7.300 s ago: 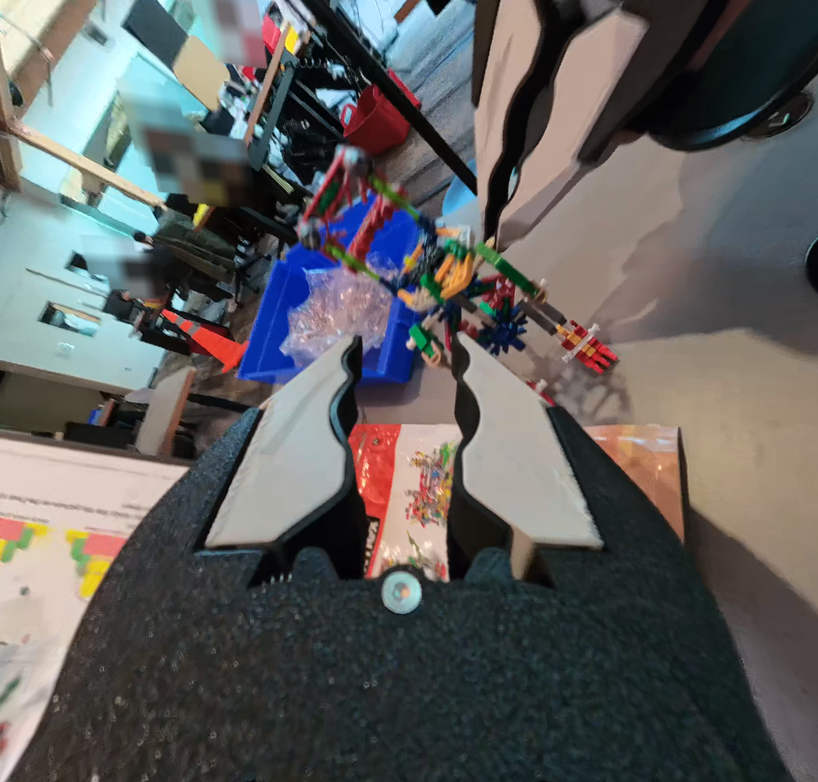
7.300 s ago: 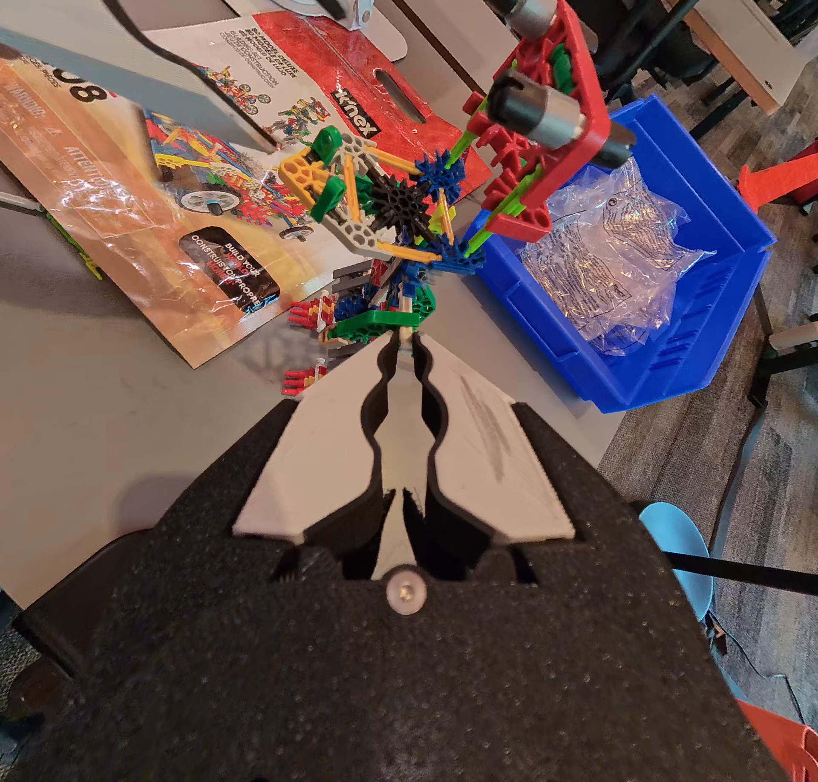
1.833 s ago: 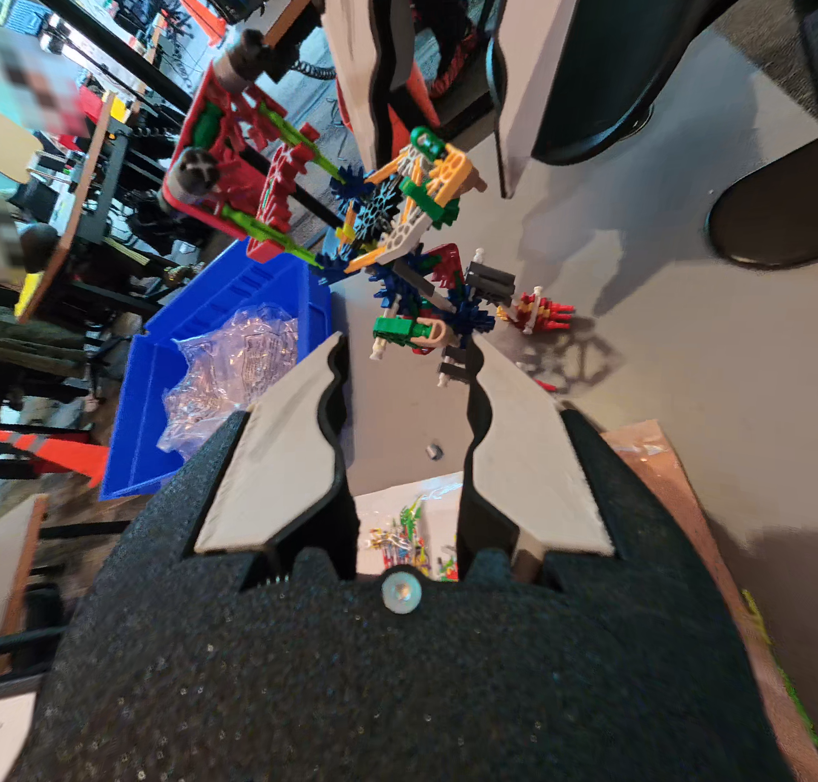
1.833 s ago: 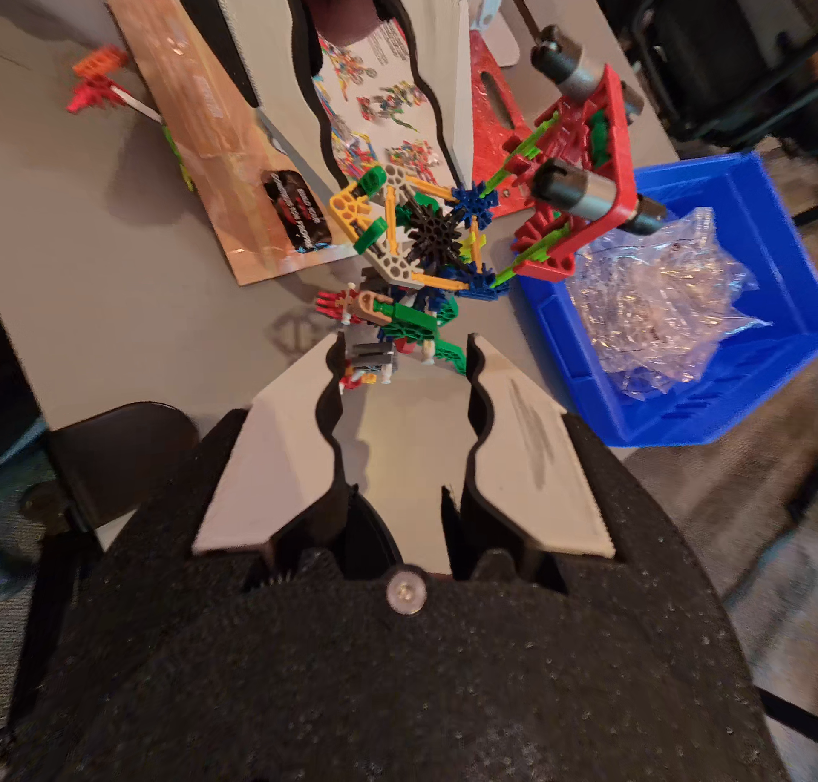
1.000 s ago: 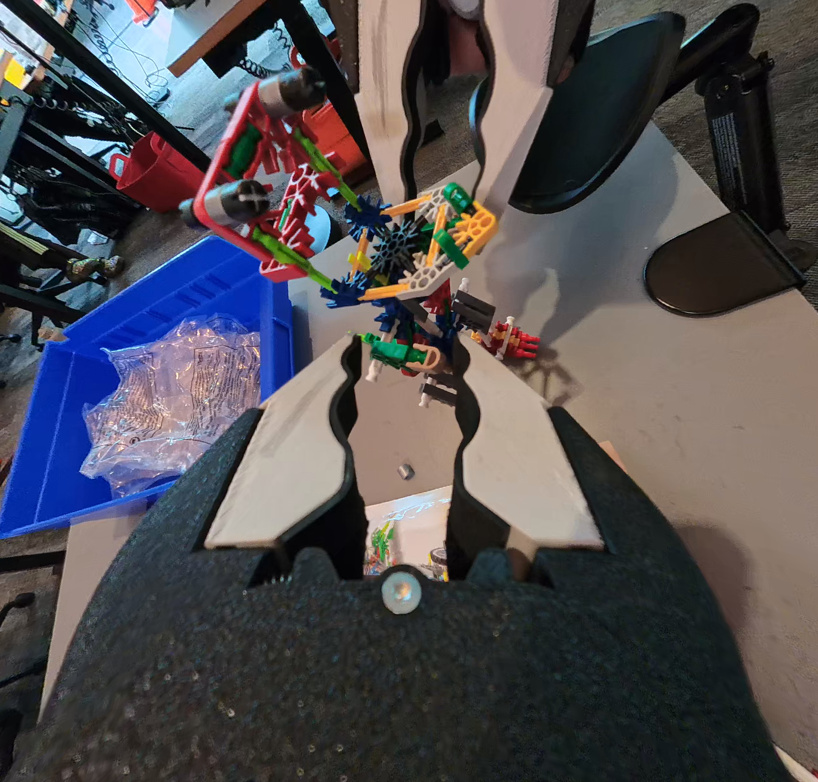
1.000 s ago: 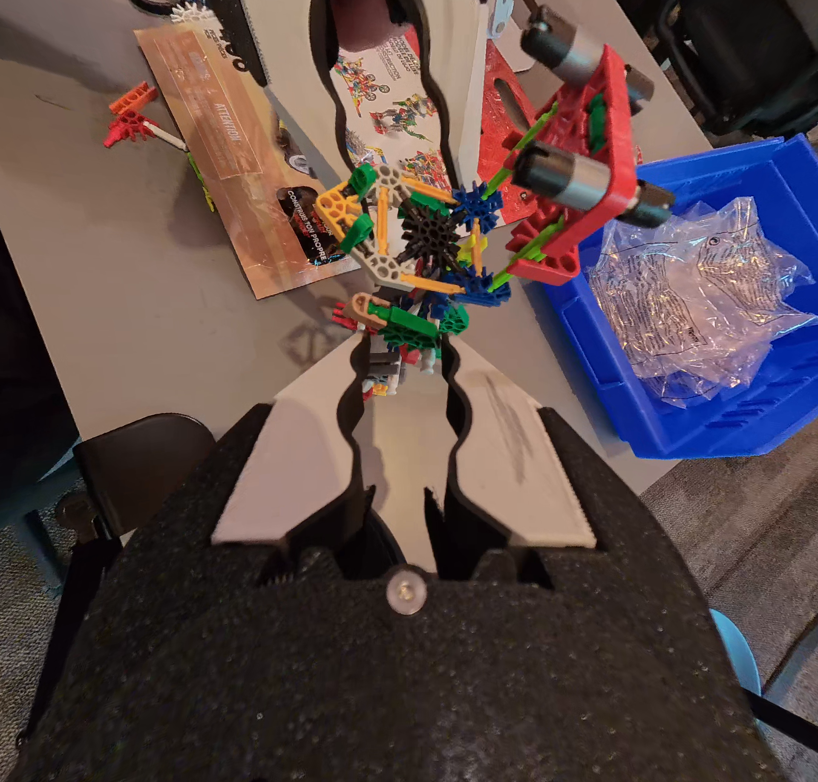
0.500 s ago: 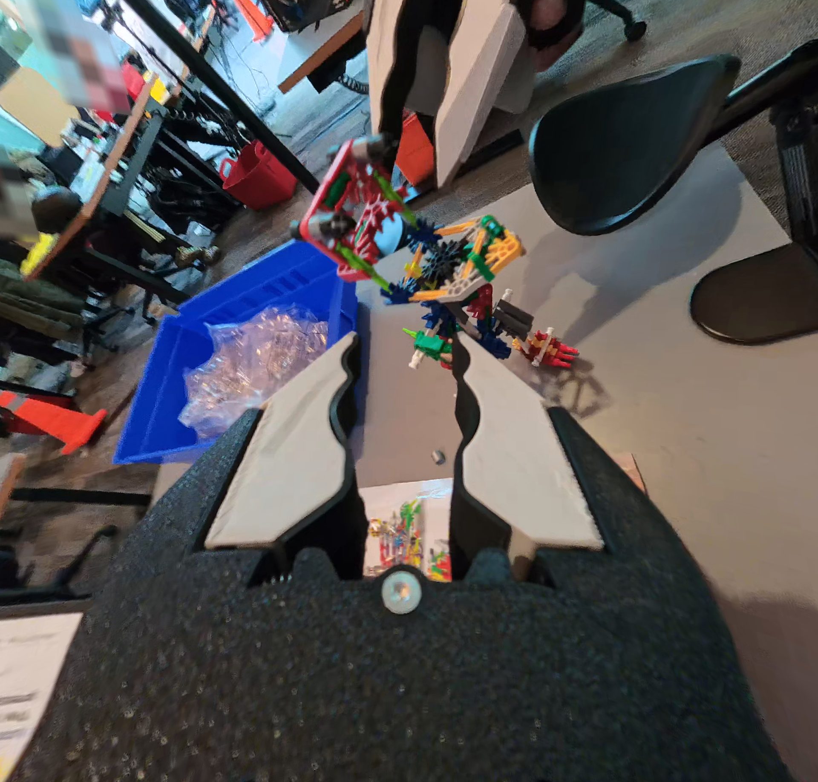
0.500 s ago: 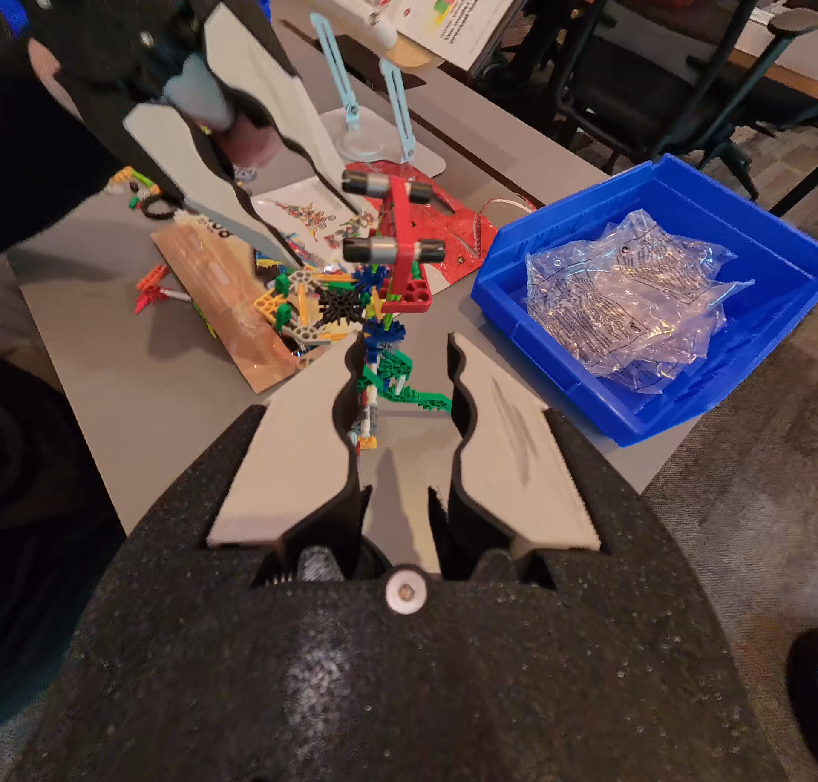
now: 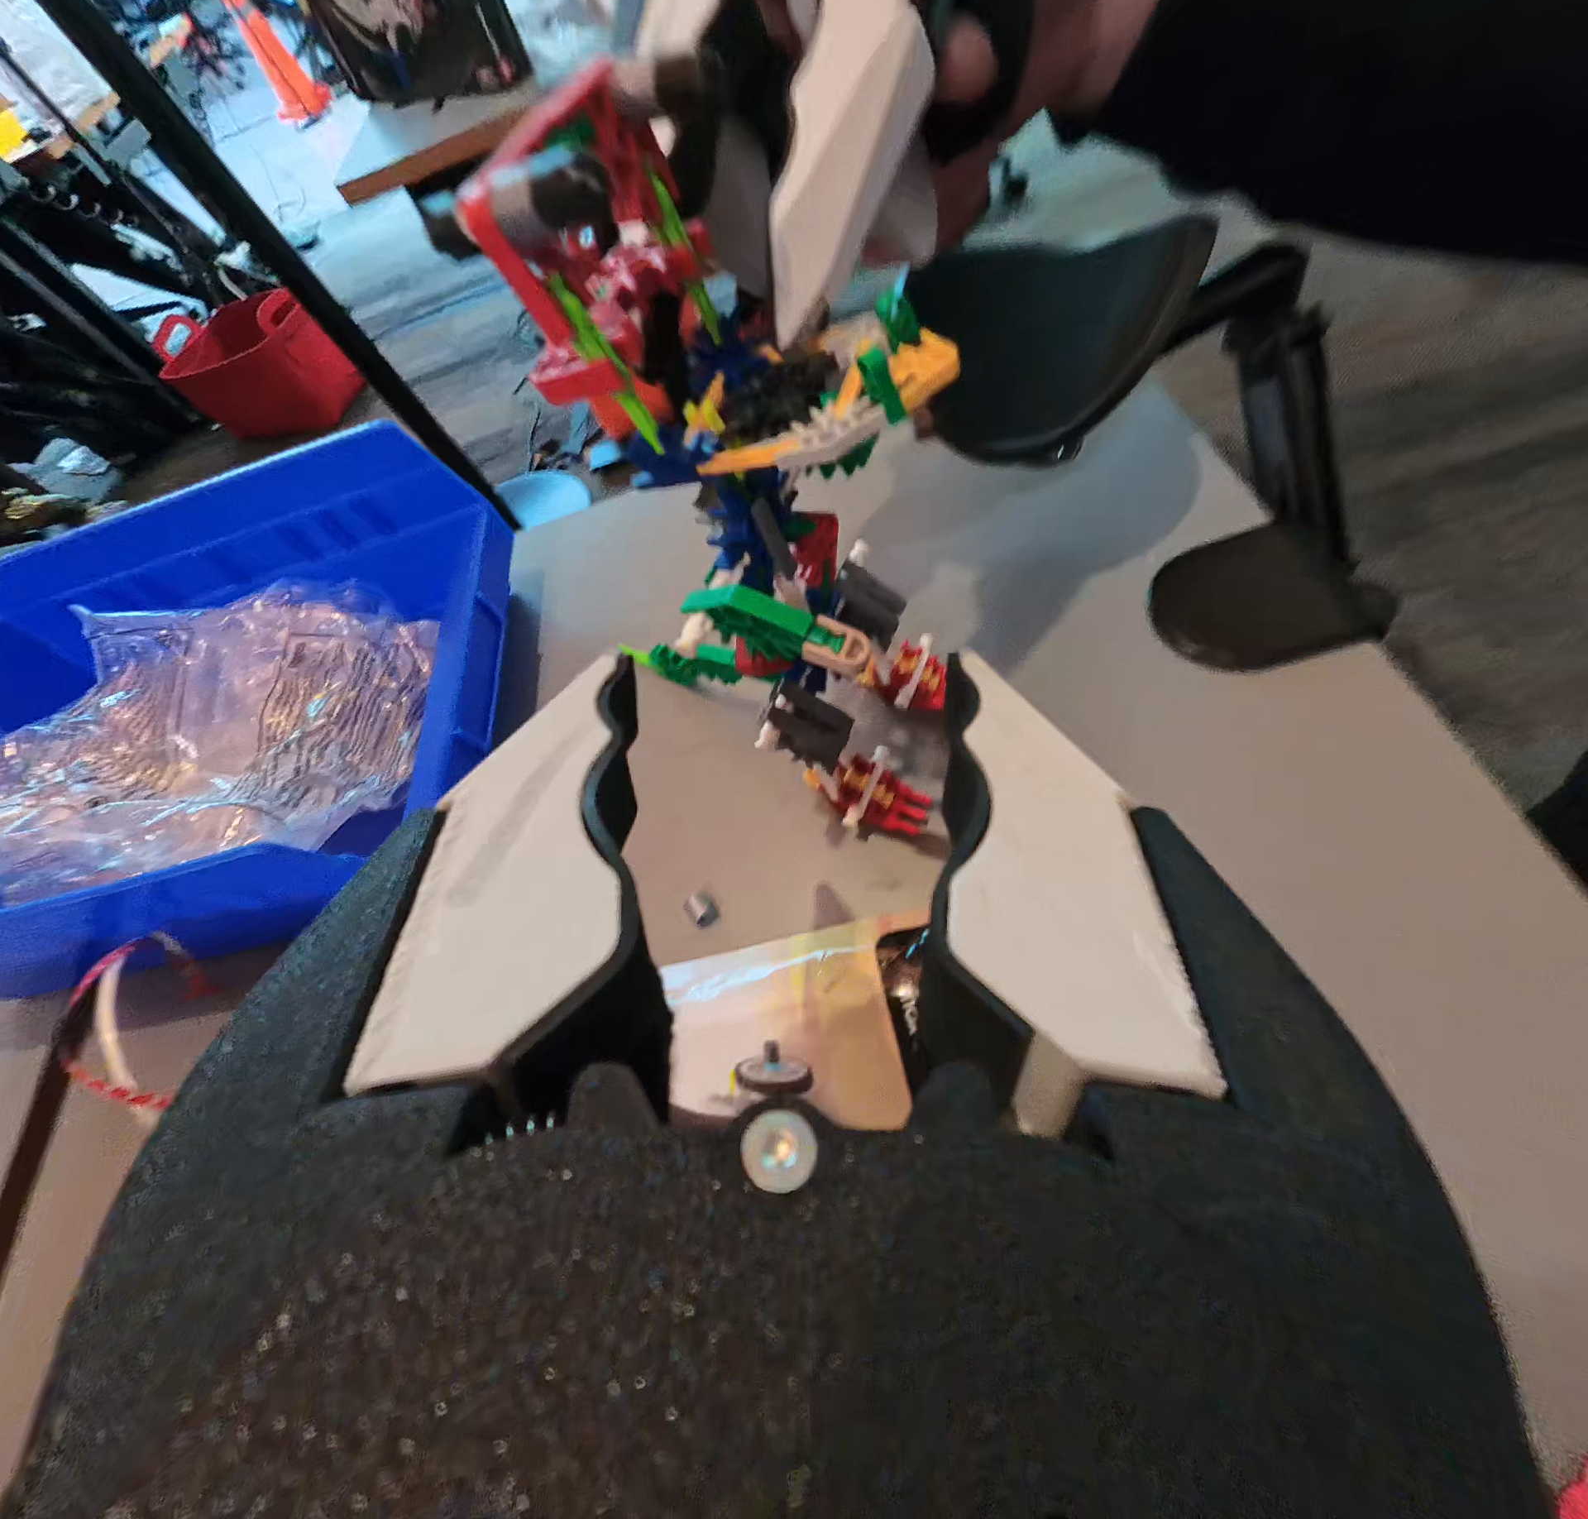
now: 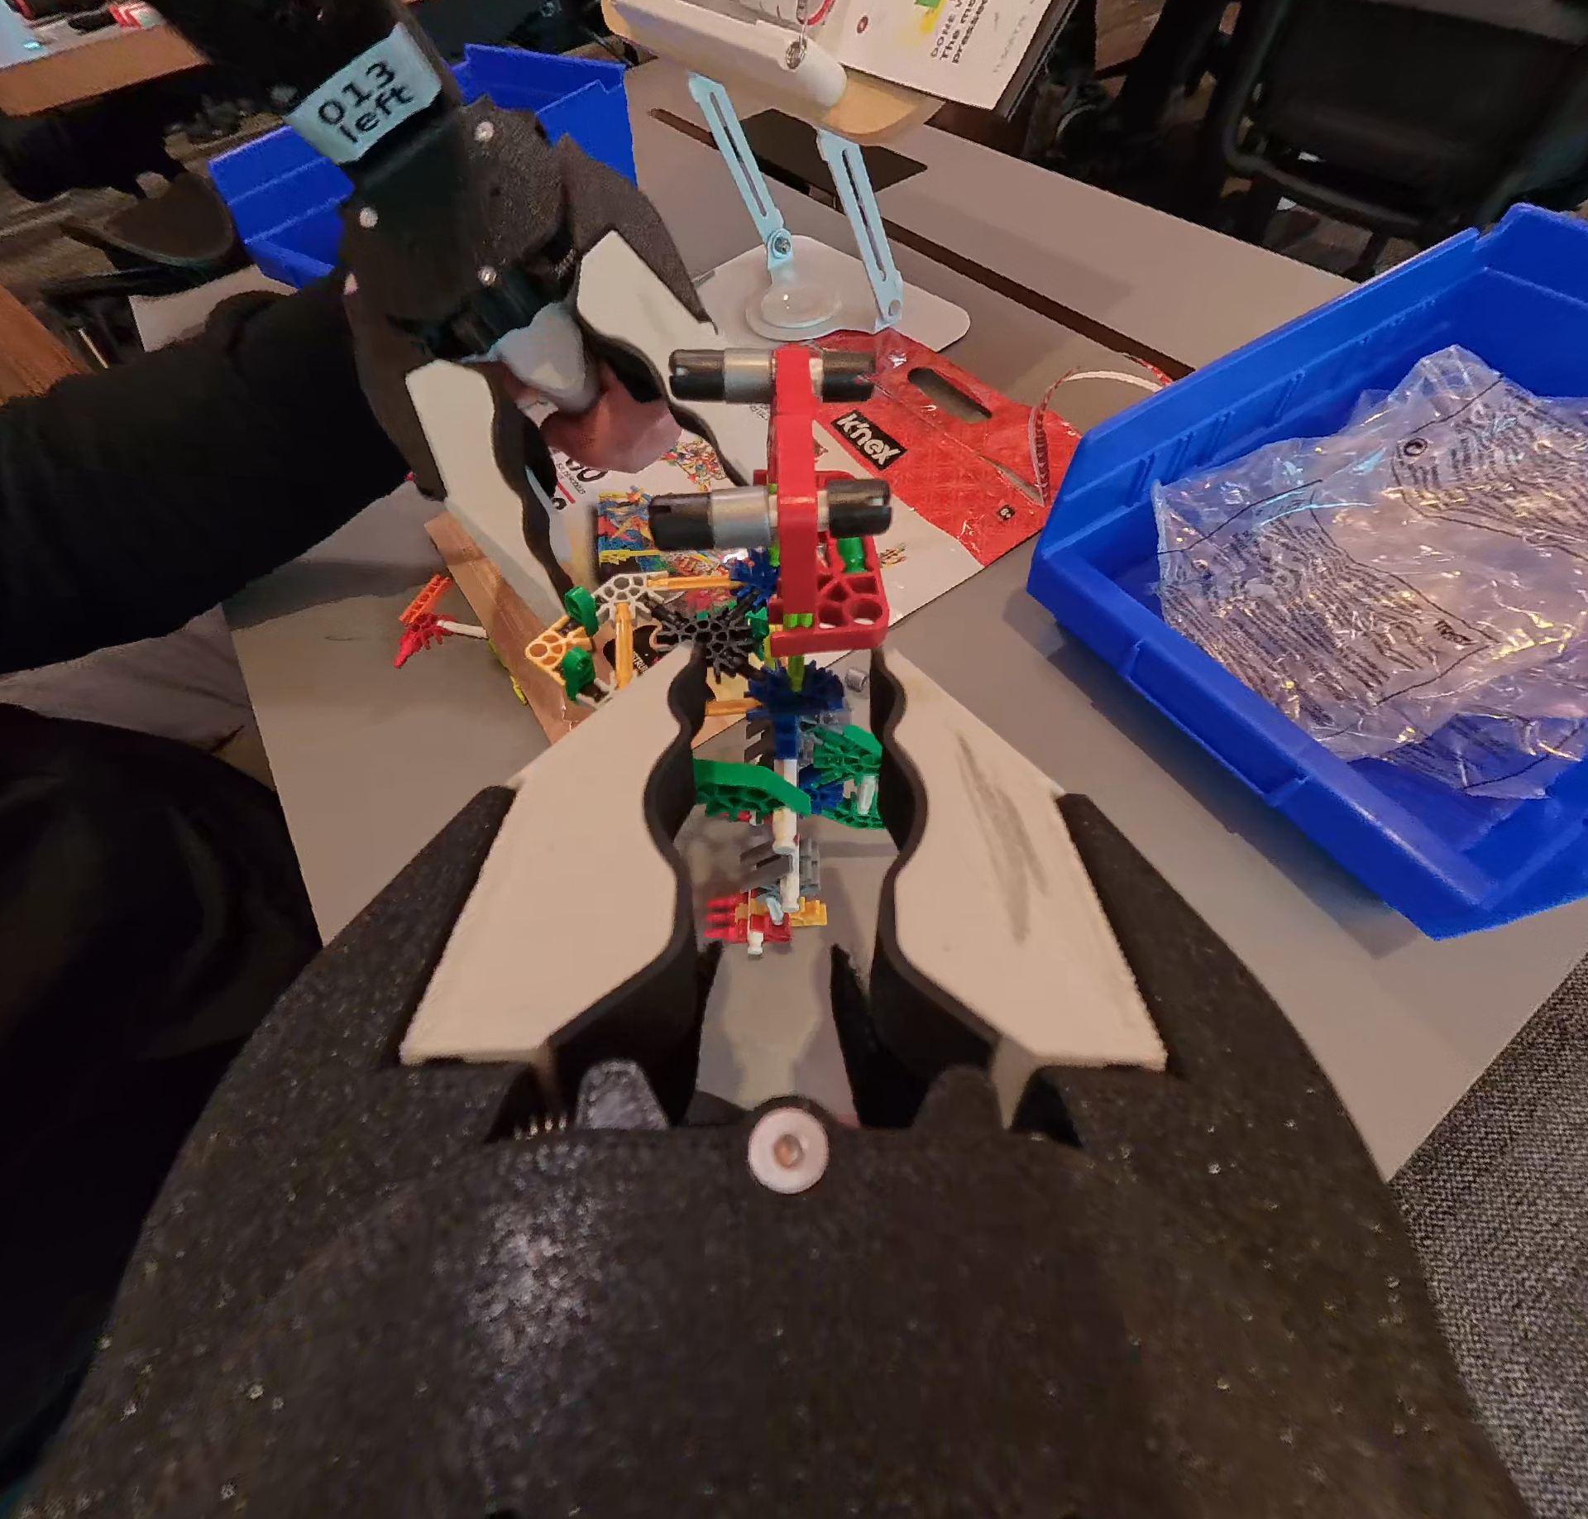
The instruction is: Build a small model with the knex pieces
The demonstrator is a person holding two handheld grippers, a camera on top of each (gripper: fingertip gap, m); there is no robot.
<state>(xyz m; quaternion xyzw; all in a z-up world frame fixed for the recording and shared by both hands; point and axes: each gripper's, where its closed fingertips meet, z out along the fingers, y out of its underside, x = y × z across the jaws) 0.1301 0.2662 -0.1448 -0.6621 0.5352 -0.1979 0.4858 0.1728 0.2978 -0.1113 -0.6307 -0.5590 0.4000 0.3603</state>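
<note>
Two black foam-bodied grippers with white fingers flank a tall model of colourful plastic rods and connectors point(image 10: 778, 704) standing on a grey table point(image 10: 1074, 945). The right gripper point(image 10: 778, 708), jaws spread and holding nothing, frames the model's green and blue middle section without clearly touching it. Opposite, beyond the model, the left gripper point(image 9: 784, 687) is likewise parted and empty, its tips just short of the model's red and black base pieces. A red frame carrying two grey-and-black rollers point(image 10: 790, 481) crowns the model. Beside the model sits a blue plastic bin point(image 10: 1272, 756) holding a crumpled clear bag point(image 10: 1375, 567); behind it lie a torn red and orange package point(image 10: 945, 455) and a stand holding a paper booklet point(image 10: 825, 8).
</note>
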